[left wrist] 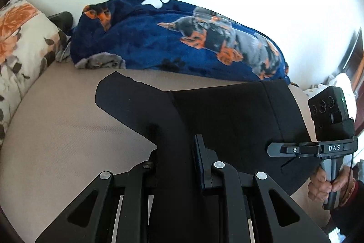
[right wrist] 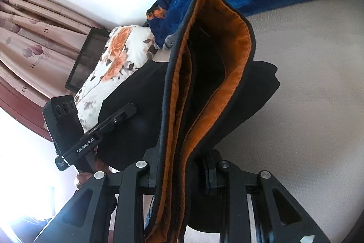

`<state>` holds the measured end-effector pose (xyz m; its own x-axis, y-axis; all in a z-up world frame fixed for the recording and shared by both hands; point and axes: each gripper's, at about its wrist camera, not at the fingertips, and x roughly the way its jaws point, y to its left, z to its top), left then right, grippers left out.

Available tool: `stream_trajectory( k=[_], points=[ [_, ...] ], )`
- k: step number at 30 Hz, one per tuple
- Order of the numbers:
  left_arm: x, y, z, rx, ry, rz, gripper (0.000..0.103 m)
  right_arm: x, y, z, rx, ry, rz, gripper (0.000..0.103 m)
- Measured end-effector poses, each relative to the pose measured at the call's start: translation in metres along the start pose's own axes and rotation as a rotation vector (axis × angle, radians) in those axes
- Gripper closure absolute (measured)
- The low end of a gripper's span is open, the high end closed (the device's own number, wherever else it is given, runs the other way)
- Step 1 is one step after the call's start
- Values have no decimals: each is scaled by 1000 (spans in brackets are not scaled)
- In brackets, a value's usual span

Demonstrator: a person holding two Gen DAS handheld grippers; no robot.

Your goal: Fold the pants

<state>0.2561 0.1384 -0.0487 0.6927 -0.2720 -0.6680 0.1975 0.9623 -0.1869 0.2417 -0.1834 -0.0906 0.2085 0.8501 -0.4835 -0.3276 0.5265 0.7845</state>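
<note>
Black pants (left wrist: 227, 115) lie on a beige bed sheet (left wrist: 56, 129), one leg end pointing to the far left. My left gripper (left wrist: 175, 158) is shut on a black fold of the pants that runs up between its fingers. My right gripper (right wrist: 182, 165) is shut on the waistband (right wrist: 218, 42), whose orange fleece lining shows and stands up in front of the camera. The right gripper also shows in the left wrist view (left wrist: 273, 149) at the pants' right side. The left gripper shows in the right wrist view (right wrist: 130, 109) at the left.
A crumpled navy blanket (left wrist: 182, 42) with dog prints lies along the far side of the bed. A floral pillow (left wrist: 20, 42) sits at the left. Pink curtains (right wrist: 34, 38) and a dark frame (right wrist: 86, 58) stand beyond the pillow.
</note>
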Motion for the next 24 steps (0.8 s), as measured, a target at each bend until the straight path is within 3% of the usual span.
stream_trajectory(
  k=[12,24],
  points=[
    [22,33,37,-2,-31,64,84,31,-6,42,-1,-23,38,78],
    [39,60,48,-8,-32,115,84,48,-15,62,17,-30,55,78]
  ],
)
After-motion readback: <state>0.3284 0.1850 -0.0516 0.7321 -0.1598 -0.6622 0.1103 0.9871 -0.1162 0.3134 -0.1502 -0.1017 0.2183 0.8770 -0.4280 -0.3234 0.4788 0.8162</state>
